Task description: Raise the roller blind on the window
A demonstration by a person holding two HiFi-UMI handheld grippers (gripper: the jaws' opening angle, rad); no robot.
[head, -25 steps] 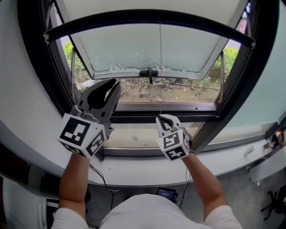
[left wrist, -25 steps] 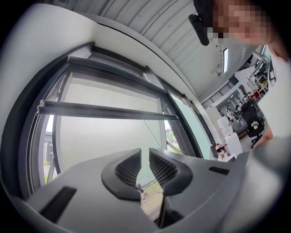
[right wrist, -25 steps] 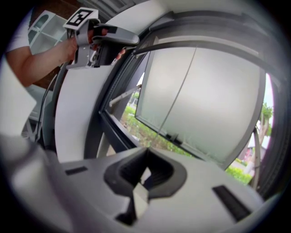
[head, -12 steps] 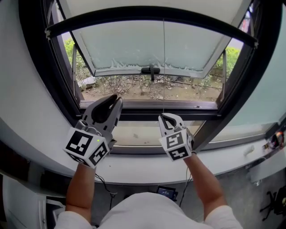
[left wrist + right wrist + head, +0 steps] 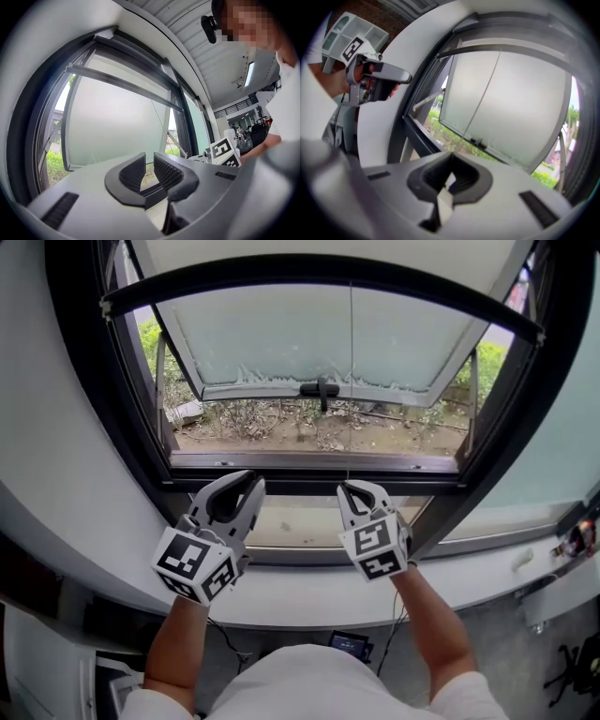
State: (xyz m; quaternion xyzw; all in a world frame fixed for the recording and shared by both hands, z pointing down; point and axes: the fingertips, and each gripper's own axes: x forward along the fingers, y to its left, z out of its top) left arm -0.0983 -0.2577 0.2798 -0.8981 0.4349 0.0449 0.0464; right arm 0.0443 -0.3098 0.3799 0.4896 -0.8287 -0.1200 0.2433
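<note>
At the window, 12 o'clock from the person: over the last second the left gripper (image 5: 246,481) has sunk from the height of the sash's lower edge to just above the sill (image 5: 300,594). It now sits level with the right gripper (image 5: 349,486), near its 9 o'clock. The left jaws stand partly apart with nothing between them, only window seen through the gap. The right gripper has kept its place. Its jaws are pressed together on the thin cord (image 5: 351,381), and a white scrap shows between the pads in the right gripper view. The cord runs straight up toward 12 o'clock to a dark bar (image 5: 319,266), taken here as the bottom bar of the roller blind (image 5: 309,247). Pale fabric shows only above that bar, and I see no clear rise of the bar in that second. Judgement: the pull is paused and the left hand is coming in to share or take over the cord. The sill is white and bare between the grippers, with small items (image 5: 574,538) at its 3 o'clock end. The window frame (image 5: 122,427) is black, and the frosted sash (image 5: 281,343) is tilted outward over dry ground (image 5: 281,432) and shrubs. Behind, the left gripper view shows a slatted ceiling with a strip light.
</note>
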